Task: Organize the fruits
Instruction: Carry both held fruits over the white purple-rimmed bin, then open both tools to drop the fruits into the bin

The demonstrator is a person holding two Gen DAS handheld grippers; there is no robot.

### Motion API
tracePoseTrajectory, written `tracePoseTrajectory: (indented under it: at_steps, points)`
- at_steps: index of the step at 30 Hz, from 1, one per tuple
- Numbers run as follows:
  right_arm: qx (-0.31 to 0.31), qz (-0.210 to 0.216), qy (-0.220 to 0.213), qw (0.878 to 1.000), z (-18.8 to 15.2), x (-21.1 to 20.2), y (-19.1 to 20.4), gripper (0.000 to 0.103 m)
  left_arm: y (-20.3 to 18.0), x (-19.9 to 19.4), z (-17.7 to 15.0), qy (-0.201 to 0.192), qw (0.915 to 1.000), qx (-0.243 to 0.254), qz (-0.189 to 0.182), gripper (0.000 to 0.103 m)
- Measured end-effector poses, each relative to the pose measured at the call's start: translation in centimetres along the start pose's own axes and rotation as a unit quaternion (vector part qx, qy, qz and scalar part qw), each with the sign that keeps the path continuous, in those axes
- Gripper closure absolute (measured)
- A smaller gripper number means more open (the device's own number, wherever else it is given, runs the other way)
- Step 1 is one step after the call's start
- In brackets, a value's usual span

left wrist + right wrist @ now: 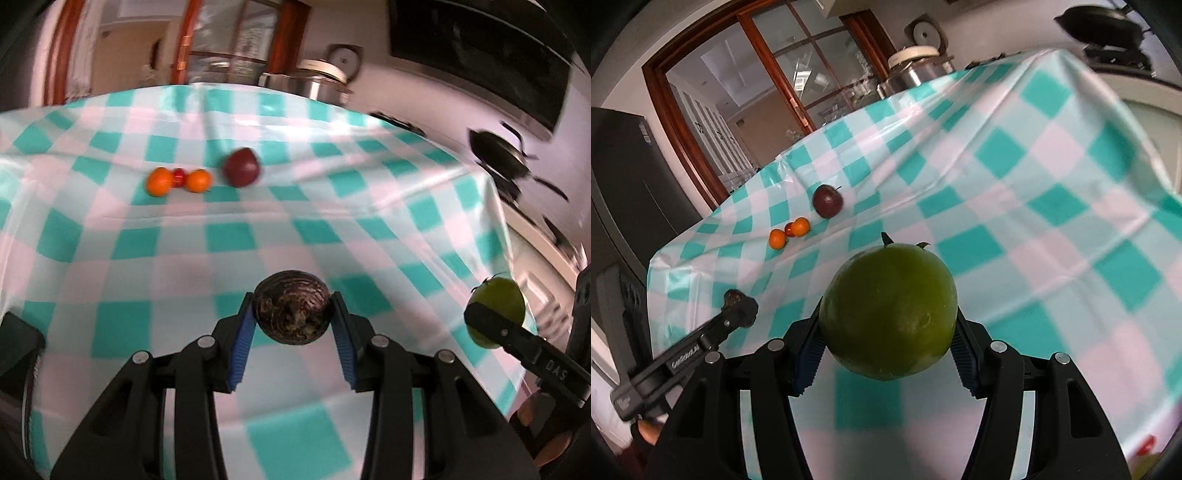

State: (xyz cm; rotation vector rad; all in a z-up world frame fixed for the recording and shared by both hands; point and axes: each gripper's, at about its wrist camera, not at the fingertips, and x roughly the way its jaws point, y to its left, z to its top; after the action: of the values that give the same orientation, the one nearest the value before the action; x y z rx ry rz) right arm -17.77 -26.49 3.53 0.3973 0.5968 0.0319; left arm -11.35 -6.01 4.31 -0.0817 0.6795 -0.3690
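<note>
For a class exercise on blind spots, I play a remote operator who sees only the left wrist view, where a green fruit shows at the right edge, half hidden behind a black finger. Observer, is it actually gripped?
Observer: Yes. In the right wrist view the right gripper is shut on the green fruit, blue pads pressing both its sides.
Operator: Does that fruit have a stem?
Observer: A short dark stem and a small leaf tip stand at its top.
Operator: The dark red fruit on the tablecloth looks blurred to me. Any stem there?
Observer: Yes, the dark red fruit shows a thin stem, pointing away from the two orange fruits.
</note>
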Motion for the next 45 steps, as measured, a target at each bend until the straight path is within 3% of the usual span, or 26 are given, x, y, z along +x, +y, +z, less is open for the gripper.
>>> tracePoseTrajectory:
  at_steps: [9,15,18,21,24,28,32,36,39,42,45]
  points:
    - [0.007,-0.066,-0.03,0.997,-3.1,-8.5,-6.5,0.044,-9.6,-1.2,-3.2,0.018,0.9919,0.118,-0.045,0.062]
    - [0.043,-0.122,-0.037,0.991,-6.0,-12.7,-12.0,0.044,-15.3,-1.3,-5.8,0.041,0.9773,0.192,-0.079,0.062]
    - [0.061,-0.16,-0.032,0.985,-7.7,-14.4,-15.1,0.044,-18.3,-1.9,-7.1,0.043,0.9653,0.233,-0.11,0.062]
    - [0.077,-0.206,-0.018,0.975,-9.3,-15.6,-18.1,0.044,-21.5,-2.8,-8.7,0.043,0.9468,0.284,-0.144,0.062]
    - [0.092,-0.256,0.017,0.962,-10.7,-15.4,-20.9,0.044,-24.7,-2.6,-11.1,0.069,0.9224,0.331,-0.187,0.062]
    - [0.095,-0.298,0.077,0.947,-12.1,-13.4,-23.9,0.044,-29.2,-1.5,-15.5,0.117,0.881,0.401,-0.222,0.062]
    - [0.068,-0.301,0.131,0.942,-12.8,-10.4,-25.7,0.044,-32.3,1.5,-19.8,0.186,0.8453,0.446,-0.228,0.062]
    - [0.062,-0.298,0.152,0.94,-12.3,-7.8,-27.4,0.044,-33.5,5.6,-22.5,0.253,0.8272,0.458,-0.204,0.062]
    - [0.078,-0.302,0.178,0.933,-12.4,-5.5,-29.2,0.044,-34.4,9.2,-24.7,0.277,0.8124,0.487,-0.162,0.062]
    - [0.083,-0.309,0.197,0.927,-12.9,-4.1,-30.4,0.044,-34.8,11.8,-25.7,0.292,0.8058,0.497,-0.137,0.062]
    - [0.094,-0.307,0.208,0.924,-13.5,-3.4,-31.2,0.044,-34.7,13.6,-26.1,0.314,0.8002,0.493,-0.135,0.062]
